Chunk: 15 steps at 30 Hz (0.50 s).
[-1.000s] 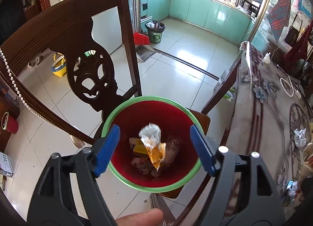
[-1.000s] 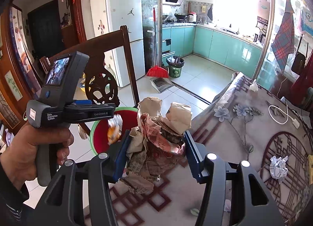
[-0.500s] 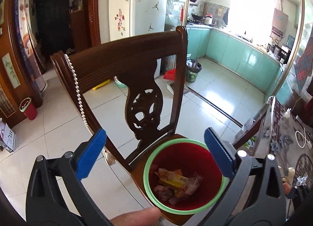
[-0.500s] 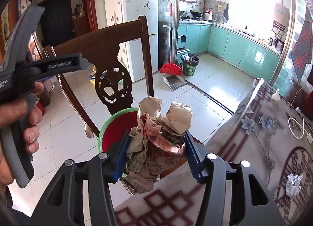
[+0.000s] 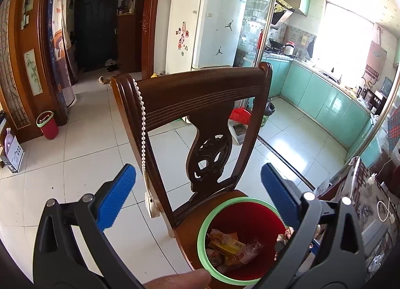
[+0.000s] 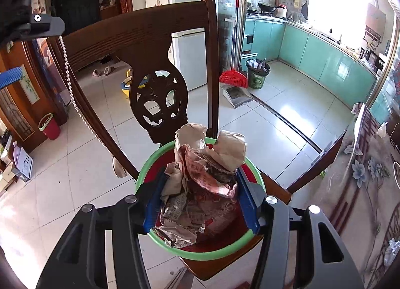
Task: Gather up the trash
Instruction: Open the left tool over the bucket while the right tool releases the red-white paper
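A red bin with a green rim [image 5: 203,226] [image 6: 225,252] stands on the seat of a dark wooden chair [image 5: 200,104] [image 6: 140,36]. Wrappers [image 5: 230,247] lie in its bottom. My right gripper [image 6: 200,201] is shut on a crumpled wad of newspaper [image 6: 200,184] and holds it right over the bin's mouth. My left gripper [image 5: 197,196] is open and empty, raised above and to the left of the bin, facing the chair back.
The patterned table [image 6: 362,189] lies to the right, with a crumpled white paper [image 6: 391,246] on it. A string of beads [image 5: 143,134] hangs from the chair back. A second small red bin [image 5: 47,126] stands on the tiled floor at the left.
The left gripper dropped its wrapper into the bin, then lifted and drew back to the left. The right gripper carried the newspaper wad from over the table edge to above the bin.
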Each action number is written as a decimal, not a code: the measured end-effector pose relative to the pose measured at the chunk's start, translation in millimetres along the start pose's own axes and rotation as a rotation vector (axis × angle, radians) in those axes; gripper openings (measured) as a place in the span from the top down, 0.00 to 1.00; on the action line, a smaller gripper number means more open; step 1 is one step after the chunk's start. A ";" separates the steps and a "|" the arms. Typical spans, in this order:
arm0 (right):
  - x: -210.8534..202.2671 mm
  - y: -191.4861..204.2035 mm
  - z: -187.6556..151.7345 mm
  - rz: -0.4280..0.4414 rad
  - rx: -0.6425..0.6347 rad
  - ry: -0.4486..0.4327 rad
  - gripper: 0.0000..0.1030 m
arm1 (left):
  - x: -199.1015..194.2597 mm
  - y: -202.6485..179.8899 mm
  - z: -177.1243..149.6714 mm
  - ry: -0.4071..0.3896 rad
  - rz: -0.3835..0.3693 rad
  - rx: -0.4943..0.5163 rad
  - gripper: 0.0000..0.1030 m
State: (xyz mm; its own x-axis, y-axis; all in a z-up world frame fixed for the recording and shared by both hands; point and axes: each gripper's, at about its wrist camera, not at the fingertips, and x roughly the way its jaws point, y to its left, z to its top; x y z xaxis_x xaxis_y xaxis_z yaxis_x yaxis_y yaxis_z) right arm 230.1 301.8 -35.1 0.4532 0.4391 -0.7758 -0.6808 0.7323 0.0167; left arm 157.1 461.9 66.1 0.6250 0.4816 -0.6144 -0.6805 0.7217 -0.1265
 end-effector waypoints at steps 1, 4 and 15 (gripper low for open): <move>5.9 2.4 1.2 -0.003 -0.008 0.007 0.48 | 0.2 0.2 -0.2 0.000 0.003 0.001 0.05; 20.2 5.1 2.2 0.000 -0.007 0.034 0.46 | 2.6 -0.4 -0.7 0.006 0.002 0.004 0.05; 56.4 6.0 -4.1 -0.020 0.020 0.117 0.25 | -0.5 -0.4 2.0 -0.004 -0.009 -0.007 0.05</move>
State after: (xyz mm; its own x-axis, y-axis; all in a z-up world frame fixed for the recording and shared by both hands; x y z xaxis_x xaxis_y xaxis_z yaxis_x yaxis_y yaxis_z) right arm 249.2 328.7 -81.3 0.3955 0.3618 -0.8442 -0.6606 0.7506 0.0122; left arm 157.8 462.3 68.0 0.6325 0.4772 -0.6101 -0.6775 0.7226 -0.1373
